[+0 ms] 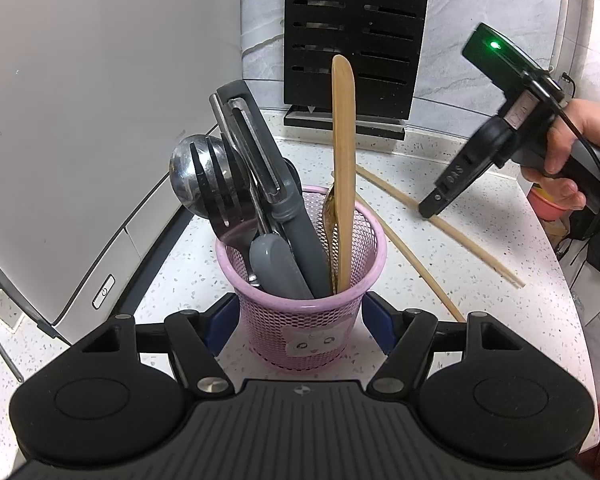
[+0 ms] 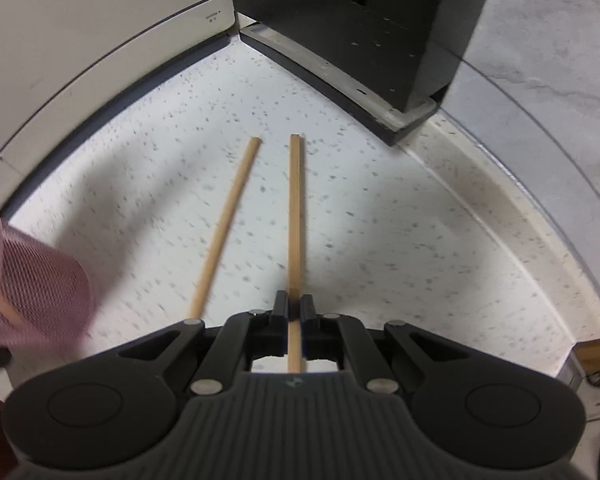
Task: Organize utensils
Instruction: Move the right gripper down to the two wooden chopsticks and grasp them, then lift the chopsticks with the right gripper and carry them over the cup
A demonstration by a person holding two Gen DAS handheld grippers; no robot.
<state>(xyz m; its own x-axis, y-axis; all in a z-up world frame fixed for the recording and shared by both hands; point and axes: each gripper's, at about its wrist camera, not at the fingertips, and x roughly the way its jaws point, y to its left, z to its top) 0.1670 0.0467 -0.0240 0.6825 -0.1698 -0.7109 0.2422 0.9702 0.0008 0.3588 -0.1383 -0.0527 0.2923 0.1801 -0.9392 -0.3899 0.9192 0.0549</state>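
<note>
I get bright, even indoor light in both views. The left view is sharp, with glare on the spoon (image 1: 188, 172). My right view is smeared: the speckled surface (image 2: 380, 220) streaks and the pink basket (image 2: 40, 292) blurs beside a soft shadow. Edges bow strongly, corners go dark.

My body hides the near end of the chopstick (image 2: 295, 216) I pinch, motion blur smears the pink basket (image 2: 40, 292) cut by the picture's left edge, and the basket's mesh wall conceals the utensils' lower ends.
</note>
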